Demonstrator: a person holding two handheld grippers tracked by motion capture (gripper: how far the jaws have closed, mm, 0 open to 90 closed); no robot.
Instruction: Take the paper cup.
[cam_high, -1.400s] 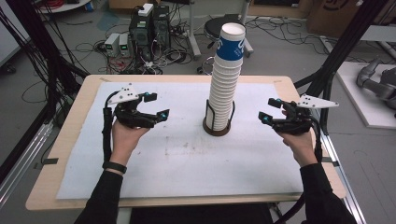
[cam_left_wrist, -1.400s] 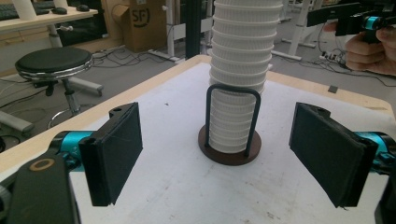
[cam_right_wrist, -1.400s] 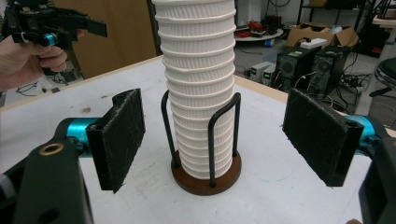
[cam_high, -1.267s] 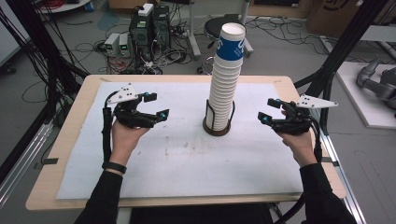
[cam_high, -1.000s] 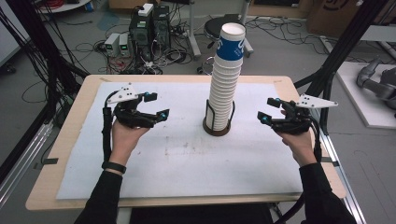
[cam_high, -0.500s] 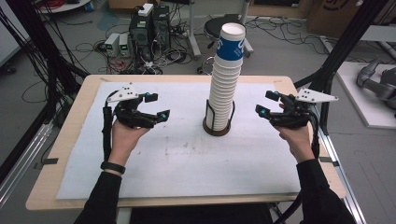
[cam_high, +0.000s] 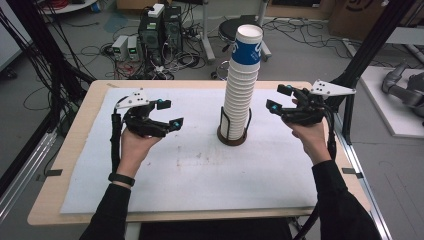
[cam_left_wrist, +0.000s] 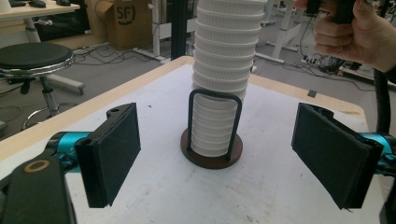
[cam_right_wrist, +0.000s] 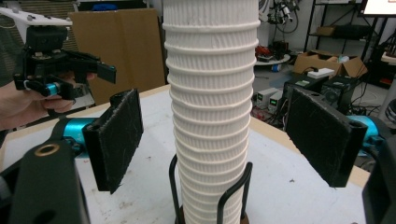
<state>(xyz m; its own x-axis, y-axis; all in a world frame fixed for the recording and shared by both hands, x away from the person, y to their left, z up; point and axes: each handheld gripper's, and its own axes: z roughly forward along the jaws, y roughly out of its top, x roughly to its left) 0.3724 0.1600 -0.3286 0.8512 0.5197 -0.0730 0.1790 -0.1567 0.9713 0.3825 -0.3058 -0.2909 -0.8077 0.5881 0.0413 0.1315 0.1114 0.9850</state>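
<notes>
A tall stack of white ribbed paper cups (cam_high: 241, 85), its top cup banded blue, stands in a black wire holder on a round brown base (cam_high: 233, 140) at the table's middle. My left gripper (cam_high: 170, 113) hovers left of the stack and points at it, open; its jaws have been opening and nothing is between them. In the left gripper view the gripper (cam_left_wrist: 217, 135) frames the stack (cam_left_wrist: 224, 79) from a distance. My right gripper (cam_high: 276, 98) is held right of the stack, raised, open; its jaws have just been opening, with nothing between the pads (cam_right_wrist: 116, 140). The stack (cam_right_wrist: 212, 116) rises ahead of them.
A white mat (cam_high: 200, 170) covers the wooden table (cam_high: 75, 150). Black frame posts (cam_high: 367, 50) stand at the right and left edges. Computers, cables and a stool (cam_high: 235, 30) sit on the floor beyond the far edge. The left hand's gripper (cam_right_wrist: 60, 65) appears past the stack.
The right hand has lifted and drifted toward the far side, and its jaws stand a little wider. The left hand has kept its place.
</notes>
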